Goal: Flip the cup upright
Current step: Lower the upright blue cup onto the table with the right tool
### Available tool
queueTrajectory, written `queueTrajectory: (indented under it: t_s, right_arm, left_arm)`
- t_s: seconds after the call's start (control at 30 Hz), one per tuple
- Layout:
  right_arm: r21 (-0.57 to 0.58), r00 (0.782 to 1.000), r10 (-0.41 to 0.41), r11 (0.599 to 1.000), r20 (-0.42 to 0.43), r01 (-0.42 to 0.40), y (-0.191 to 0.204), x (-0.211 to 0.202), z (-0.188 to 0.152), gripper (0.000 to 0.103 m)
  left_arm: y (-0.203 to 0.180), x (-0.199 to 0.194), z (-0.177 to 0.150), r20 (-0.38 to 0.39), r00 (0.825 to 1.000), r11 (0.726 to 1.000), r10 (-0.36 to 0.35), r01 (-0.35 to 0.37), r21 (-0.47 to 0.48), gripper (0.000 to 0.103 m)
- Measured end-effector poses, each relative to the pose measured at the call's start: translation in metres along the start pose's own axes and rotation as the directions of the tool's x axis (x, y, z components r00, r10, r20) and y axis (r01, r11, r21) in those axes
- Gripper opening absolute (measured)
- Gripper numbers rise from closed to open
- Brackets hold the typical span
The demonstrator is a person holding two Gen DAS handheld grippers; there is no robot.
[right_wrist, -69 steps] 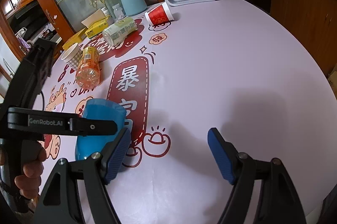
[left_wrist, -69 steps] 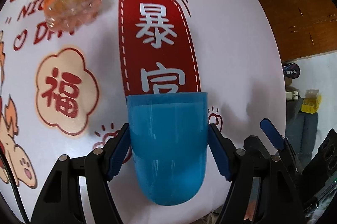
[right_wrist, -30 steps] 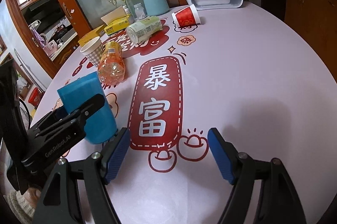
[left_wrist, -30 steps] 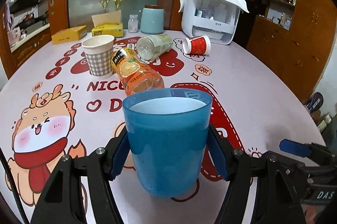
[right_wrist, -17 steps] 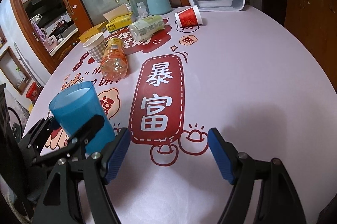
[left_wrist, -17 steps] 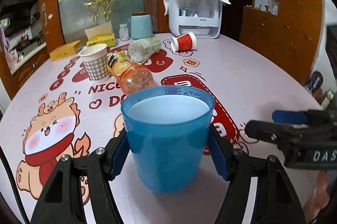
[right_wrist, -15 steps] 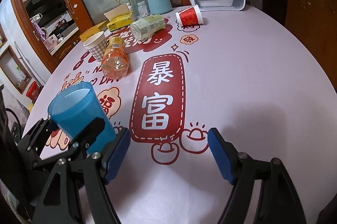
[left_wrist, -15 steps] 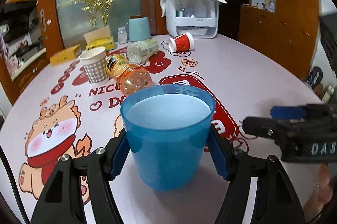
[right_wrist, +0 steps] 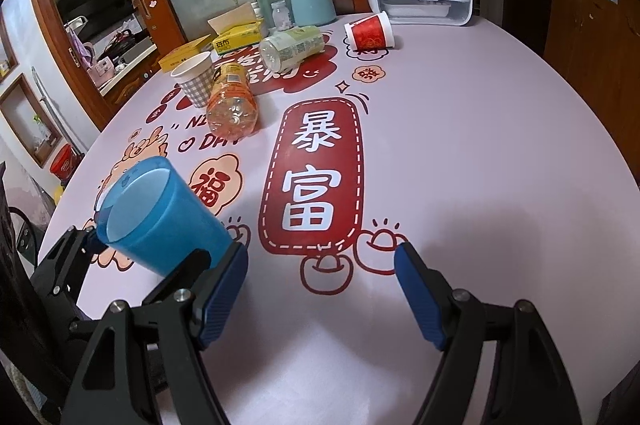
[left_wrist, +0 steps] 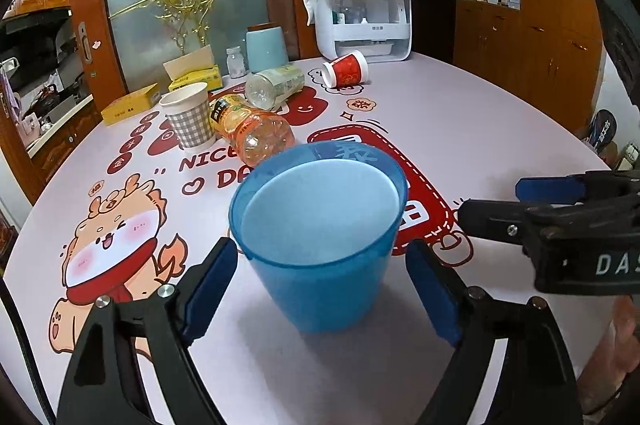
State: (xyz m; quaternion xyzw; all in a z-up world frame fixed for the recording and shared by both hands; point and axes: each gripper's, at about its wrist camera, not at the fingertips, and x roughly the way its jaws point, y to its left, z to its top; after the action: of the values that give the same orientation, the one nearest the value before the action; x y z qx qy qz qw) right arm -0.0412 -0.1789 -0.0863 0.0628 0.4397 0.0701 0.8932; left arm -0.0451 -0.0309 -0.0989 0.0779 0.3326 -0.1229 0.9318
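A blue plastic cup [left_wrist: 320,237] stands upright, mouth up, on the round table [left_wrist: 460,129]. My left gripper [left_wrist: 320,295] is open; its blue pads sit on either side of the cup's lower half with small gaps. The cup also shows in the right wrist view [right_wrist: 160,221], at the left, with the left gripper's black frame around it. My right gripper [right_wrist: 320,297] is open and empty over the table's near part, right of the cup. It shows at the right edge of the left wrist view [left_wrist: 560,209].
Behind the cup lie an orange bottle [left_wrist: 252,133] and a clear bottle [left_wrist: 276,89], both on their sides. A checked paper cup [left_wrist: 188,121] stands upright. A red paper cup [left_wrist: 346,69] lies on its side. Tissue boxes, a light-blue canister [left_wrist: 266,49] and a white appliance [left_wrist: 360,17] stand at the far edge.
My left gripper turned the blue cup from mouth-down to upright and lowered it to the table. Its pads have now opened away from the cup. My right gripper stayed open.
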Motion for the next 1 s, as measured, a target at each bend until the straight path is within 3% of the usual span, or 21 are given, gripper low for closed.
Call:
queueTrajectory:
  t_s: [0.5,1.0]
  right_arm:
    - [0.007,1.0,-0.017,1.0,0.026,0.017,0.01,-0.013,-0.014,0.076]
    - [-0.007,0.996,-0.04,0.999,0.081,0.041,0.025,-0.04,-0.026,0.076]
  left_arm:
    - [0.002,-0.011,-0.007,-0.12,0.991,0.998,0.053,-0.057,-0.028,0.086]
    - [0.026,-0.032,-0.007,-0.155,0.982,0.983,0.104,-0.125,-0.131,0.086]
